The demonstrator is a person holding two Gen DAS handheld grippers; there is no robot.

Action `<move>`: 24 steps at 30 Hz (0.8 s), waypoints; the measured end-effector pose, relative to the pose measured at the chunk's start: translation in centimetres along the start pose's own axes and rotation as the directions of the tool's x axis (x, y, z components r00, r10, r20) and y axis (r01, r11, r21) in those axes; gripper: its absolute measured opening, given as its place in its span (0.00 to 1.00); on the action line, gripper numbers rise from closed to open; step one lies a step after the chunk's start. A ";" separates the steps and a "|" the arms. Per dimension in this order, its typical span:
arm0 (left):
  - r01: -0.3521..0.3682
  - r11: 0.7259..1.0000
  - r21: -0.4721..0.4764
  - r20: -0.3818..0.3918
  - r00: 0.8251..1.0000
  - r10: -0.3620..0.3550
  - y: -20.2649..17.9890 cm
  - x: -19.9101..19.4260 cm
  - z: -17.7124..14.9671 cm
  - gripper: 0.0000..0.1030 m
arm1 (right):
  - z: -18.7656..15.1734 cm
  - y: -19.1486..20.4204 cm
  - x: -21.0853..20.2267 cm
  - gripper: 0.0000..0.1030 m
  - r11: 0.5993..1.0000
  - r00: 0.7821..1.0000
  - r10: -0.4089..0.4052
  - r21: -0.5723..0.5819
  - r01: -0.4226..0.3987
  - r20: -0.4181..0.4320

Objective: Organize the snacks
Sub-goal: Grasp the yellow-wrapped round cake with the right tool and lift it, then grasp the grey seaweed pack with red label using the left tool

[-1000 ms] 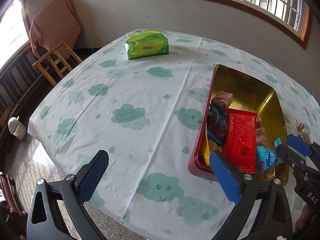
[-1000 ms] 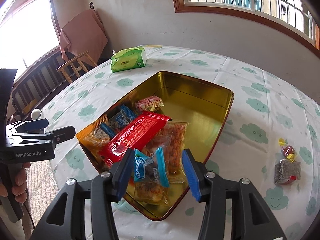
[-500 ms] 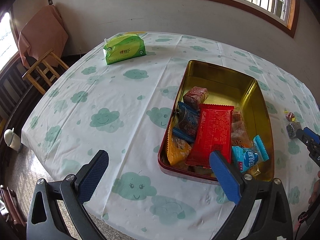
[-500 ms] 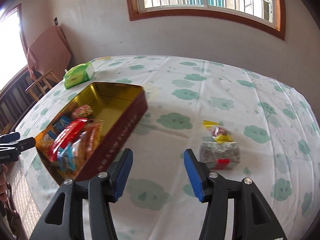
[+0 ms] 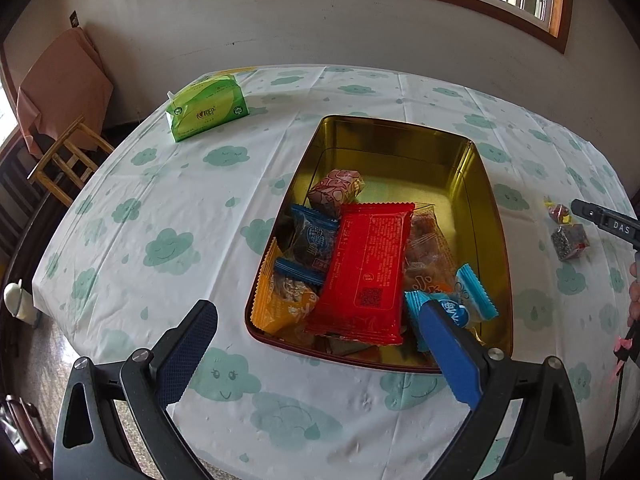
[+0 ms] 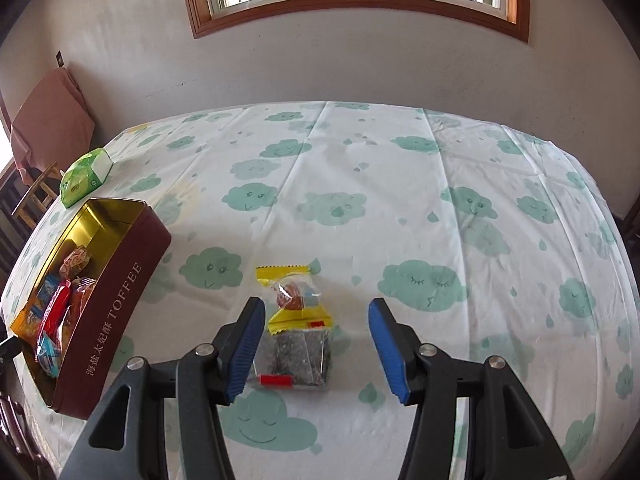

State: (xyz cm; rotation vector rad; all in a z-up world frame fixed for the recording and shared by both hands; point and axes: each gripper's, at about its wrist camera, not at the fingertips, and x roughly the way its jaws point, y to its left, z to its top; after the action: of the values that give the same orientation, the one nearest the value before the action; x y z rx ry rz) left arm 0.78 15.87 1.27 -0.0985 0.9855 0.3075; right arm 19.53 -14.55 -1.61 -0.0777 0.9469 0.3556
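A maroon tin [image 5: 400,124] with a gold inside sits on the cloud-print tablecloth. It holds a red packet [image 5: 368,268], a blue-and-white packet [image 5: 460,304], an orange packet [image 5: 280,304] and several other snacks. My left gripper [image 5: 314,312] hangs open over the tin's near end and holds nothing. To the tin's right, a yellow-wrapped sweet [image 6: 294,296] and a grey speckled packet [image 6: 294,356] lie on the cloth. My right gripper [image 6: 316,308] stands open above them; both lie between its fingers, untouched by the pads. The tin's wall [image 6: 116,300] reads TOFFEE.
A green tissue pack [image 5: 206,106] lies at the table's far left. Beyond the left edge stands a wooden chair [image 5: 64,152] with a pink cloth draped behind it. A hand [image 5: 634,292] shows at the right edge. The wall and window lie behind the table.
My right gripper has swung right, from over the tin to over the two loose snacks, and its jaws stand a little wider. The left gripper shifted so the tin sits centred before it.
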 end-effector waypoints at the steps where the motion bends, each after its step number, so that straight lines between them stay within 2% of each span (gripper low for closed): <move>1: -0.001 1.000 0.005 0.000 1.000 0.001 -0.2 0.0 0.1 0.97 | 0.4 0.1 0.7 0.54 1.000 1.000 -0.001 -0.010 0.001 -0.019; 4: -0.005 1.000 0.013 0.002 1.000 0.005 -0.7 0.0 0.5 0.97 | 1.3 0.3 2.6 0.53 0.999 0.997 0.010 -0.030 -0.012 -0.072; 6: -0.003 1.000 0.016 0.002 1.000 0.003 -1.0 0.0 0.7 0.97 | 1.5 0.5 3.5 0.46 0.999 0.995 0.005 -0.053 -0.011 -0.101; 11: 0.003 1.000 0.029 0.002 1.000 -0.003 -2.1 0.1 1.3 0.97 | 1.6 1.3 4.0 0.41 0.996 0.993 0.027 -0.083 -0.036 -0.111; 12: 0.009 0.999 0.033 0.002 1.000 -0.009 -2.4 0.1 1.3 0.97 | 1.5 1.4 4.2 0.36 0.995 0.993 0.024 -0.089 -0.035 -0.118; 14: 0.017 0.999 0.046 0.000 1.000 -0.017 -3.1 0.1 1.5 0.97 | 1.1 1.2 4.7 0.33 0.995 0.990 0.014 -0.096 -0.028 -0.141; 19: 0.035 0.996 0.083 0.004 0.999 -0.036 -5.1 0.0 1.7 0.97 | 0.8 0.4 4.4 0.32 0.997 0.995 -0.003 -0.081 -0.005 -0.103; 24: 0.067 0.990 0.122 0.006 0.998 -0.068 -7.3 -0.2 2.0 0.97 | 0.1 -2.1 3.0 0.32 0.999 0.998 -0.042 -0.026 0.041 -0.049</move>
State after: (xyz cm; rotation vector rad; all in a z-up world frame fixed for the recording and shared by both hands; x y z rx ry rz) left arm 4.49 9.30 2.10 -0.0194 0.9860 0.1855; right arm 21.86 -15.72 -4.17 -0.1292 0.9884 0.3284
